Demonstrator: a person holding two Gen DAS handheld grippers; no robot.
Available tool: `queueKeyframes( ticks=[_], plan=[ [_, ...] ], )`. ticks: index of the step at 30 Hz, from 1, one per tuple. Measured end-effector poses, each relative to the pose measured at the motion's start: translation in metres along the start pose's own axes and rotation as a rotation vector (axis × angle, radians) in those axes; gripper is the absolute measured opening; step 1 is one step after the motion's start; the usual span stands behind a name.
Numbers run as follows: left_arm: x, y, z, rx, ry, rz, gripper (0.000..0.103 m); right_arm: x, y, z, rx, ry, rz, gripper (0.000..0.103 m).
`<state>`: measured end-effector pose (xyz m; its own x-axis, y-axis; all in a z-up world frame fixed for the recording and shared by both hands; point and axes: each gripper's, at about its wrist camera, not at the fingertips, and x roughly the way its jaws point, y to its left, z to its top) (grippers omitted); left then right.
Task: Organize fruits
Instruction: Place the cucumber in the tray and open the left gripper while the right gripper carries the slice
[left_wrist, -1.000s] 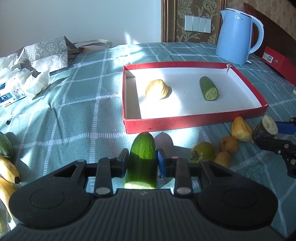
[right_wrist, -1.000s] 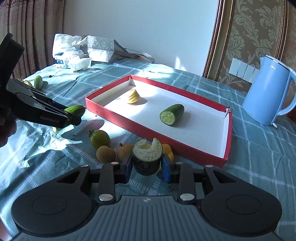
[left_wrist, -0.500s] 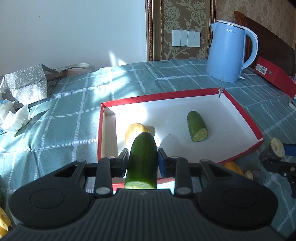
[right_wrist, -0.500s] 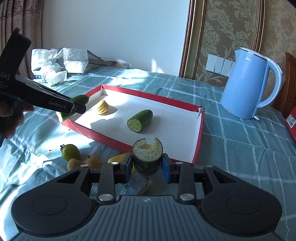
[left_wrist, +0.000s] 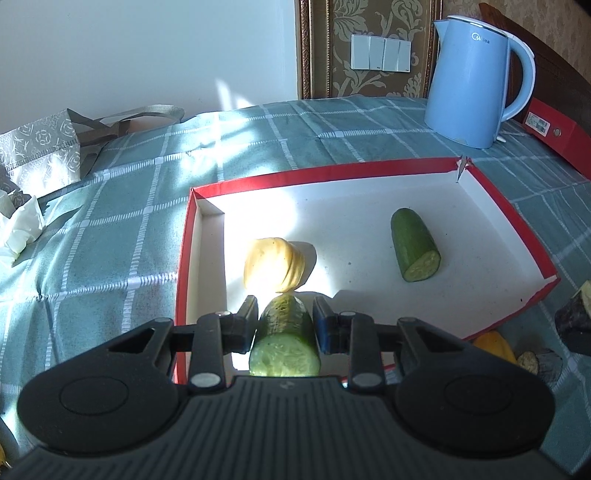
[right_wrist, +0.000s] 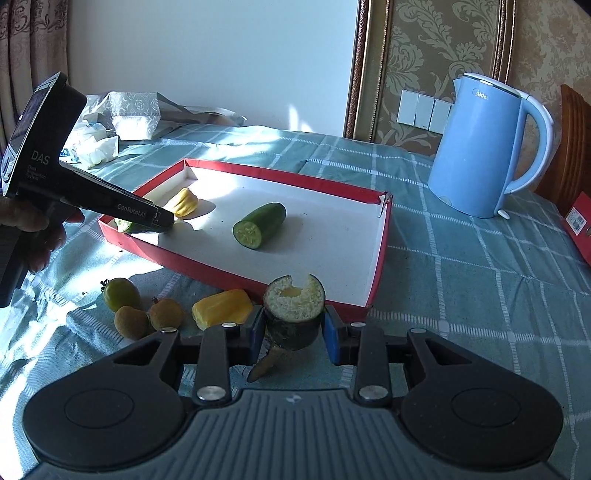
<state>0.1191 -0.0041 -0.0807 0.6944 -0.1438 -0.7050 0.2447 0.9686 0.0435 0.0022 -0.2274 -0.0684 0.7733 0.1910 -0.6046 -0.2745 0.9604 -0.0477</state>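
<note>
My left gripper (left_wrist: 284, 319) is shut on a cucumber piece (left_wrist: 284, 339) and holds it over the near left corner of the red box (left_wrist: 183, 258), just in front of a yellow fruit piece (left_wrist: 271, 264). Another cucumber piece (left_wrist: 413, 245) lies in the box at the right. My right gripper (right_wrist: 293, 332) is shut on a dark-skinned fruit chunk (right_wrist: 293, 310) with a pale cut face, just outside the box's near edge (right_wrist: 236, 273). The left gripper also shows in the right wrist view (right_wrist: 162, 221), low inside the box.
A blue kettle (left_wrist: 476, 74) stands behind the box. A red folder (left_wrist: 554, 133) lies at far right. Loose on the cloth in front of the box: a green tomato (right_wrist: 120, 293), two brown fruits (right_wrist: 147, 317) and a yellow piece (right_wrist: 221, 308). Bags and tissues (right_wrist: 122, 122) lie at far left.
My left gripper has carried the cucumber piece forward from the cloth, over the box's near wall, and lowered it into the box. My right gripper has moved closer to the box with its chunk.
</note>
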Motion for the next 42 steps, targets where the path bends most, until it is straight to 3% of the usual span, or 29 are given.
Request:
queueKeyframes(
  ticks=[8, 15, 24, 27, 34, 42],
  plan=[
    [-0.027, 0.003, -0.003, -0.024, -0.077, 0.017, 0.033, 0.002, 0.006, 0.007, -0.033, -0.014, 0.012, 0.032],
    [-0.055, 0.004, -0.020, 0.020, -0.112, 0.056, 0.033, 0.006, 0.013, 0.019, -0.059, -0.040, 0.026, 0.032],
    [-0.046, 0.013, -0.033, -0.043, -0.059, 0.045, 0.034, 0.013, 0.018, 0.033, -0.075, -0.056, 0.044, 0.032],
    [-0.040, 0.013, -0.030, -0.045, -0.051, 0.051, 0.039, 0.012, 0.017, 0.033, -0.079, -0.055, 0.045, 0.032],
    [-0.027, 0.015, -0.019, -0.024, -0.009, 0.065, 0.039, 0.020, 0.016, 0.034, -0.080, -0.044, 0.046, 0.032],
    [-0.061, 0.021, -0.029, -0.045, -0.078, 0.084, 0.038, 0.040, 0.016, 0.045, -0.071, -0.026, 0.044, 0.032]
  ],
)
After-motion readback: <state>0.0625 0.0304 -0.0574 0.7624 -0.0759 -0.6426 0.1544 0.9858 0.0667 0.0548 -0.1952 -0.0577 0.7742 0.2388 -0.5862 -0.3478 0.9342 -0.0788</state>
